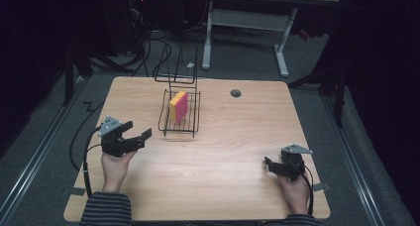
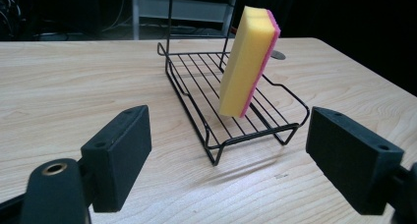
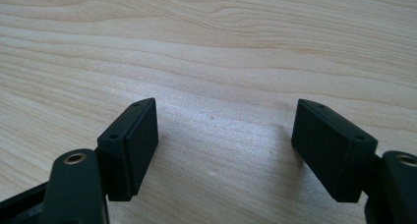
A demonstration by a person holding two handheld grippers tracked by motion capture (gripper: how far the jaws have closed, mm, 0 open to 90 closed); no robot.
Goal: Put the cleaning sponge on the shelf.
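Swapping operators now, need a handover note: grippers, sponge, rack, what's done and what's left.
Left gripper: open, empty, close to the wire rack and aimed at it; in the left gripper view the rack sits between its jaws, farther off.
Right gripper: open, empty, low over bare table near the right front corner, far from the rack.
Sponge, yellow with a pink face: standing on edge in the rack, leaning against its wires.
Done: the sponge is in the rack and nothing is gripped.
Left: probably the left gripper's reach for the sponge or rack; confirm the aim before closing.
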